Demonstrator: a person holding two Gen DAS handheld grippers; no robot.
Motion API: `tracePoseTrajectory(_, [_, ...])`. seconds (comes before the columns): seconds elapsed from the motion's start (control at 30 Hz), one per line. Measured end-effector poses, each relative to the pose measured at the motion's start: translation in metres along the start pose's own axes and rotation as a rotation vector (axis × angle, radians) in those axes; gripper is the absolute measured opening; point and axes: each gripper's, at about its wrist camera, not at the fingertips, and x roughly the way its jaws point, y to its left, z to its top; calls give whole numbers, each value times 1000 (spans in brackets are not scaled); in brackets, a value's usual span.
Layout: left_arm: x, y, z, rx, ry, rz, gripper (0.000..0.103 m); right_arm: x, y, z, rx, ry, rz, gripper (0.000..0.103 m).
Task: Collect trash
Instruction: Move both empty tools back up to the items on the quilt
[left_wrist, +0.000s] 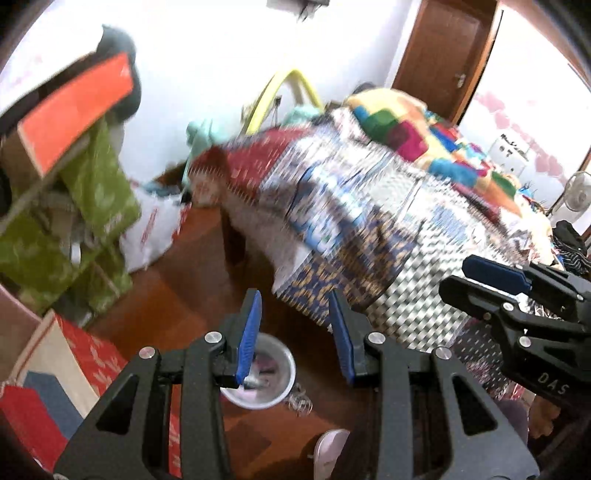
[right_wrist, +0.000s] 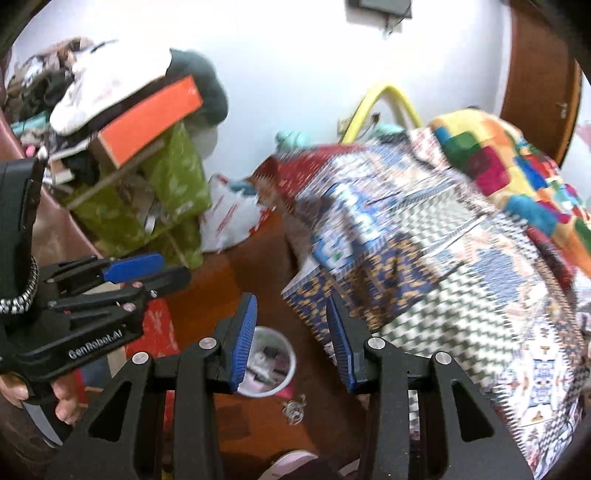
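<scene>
My left gripper (left_wrist: 295, 299) and right gripper (right_wrist: 291, 302) both hang with jaws parted and empty above the white trash bin (right_wrist: 290, 363), its contents blurred, on open wooden floor (right_wrist: 255, 266) beside the bed's (right_wrist: 443, 266) patterned overhanging edge.

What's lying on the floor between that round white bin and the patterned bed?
A small crumpled clear wrapper lies on the wooden floor just beside the white bin, toward the bed. Both wrist views show it.
</scene>
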Motion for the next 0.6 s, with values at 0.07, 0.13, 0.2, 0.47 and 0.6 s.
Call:
tracePoseTrajectory(0.07, [-11, -18, 9, 20, -38, -17, 37, -18, -11, 1, 12, -37, -21, 36])
tracePoseTrajectory(0.13, [-18, -34, 16, 37, -65, -36, 37, -35, -27, 1, 30, -75, -49, 36])
tracePoseTrajectory(0.2, [-22, -52, 24, 56, -85, -60, 37, -47, -38, 1, 45, -103, -76, 36])
tracePoseTrajectory(0.47, [-9, -138, 49, 157, -107, -139, 41, -89, -110, -14, 128, -178, -215, 47])
tracePoseTrajectory(0.6, [11, -184, 60, 209, -79, -173, 44, -99, -156, -25, 192, -183, -278, 52])
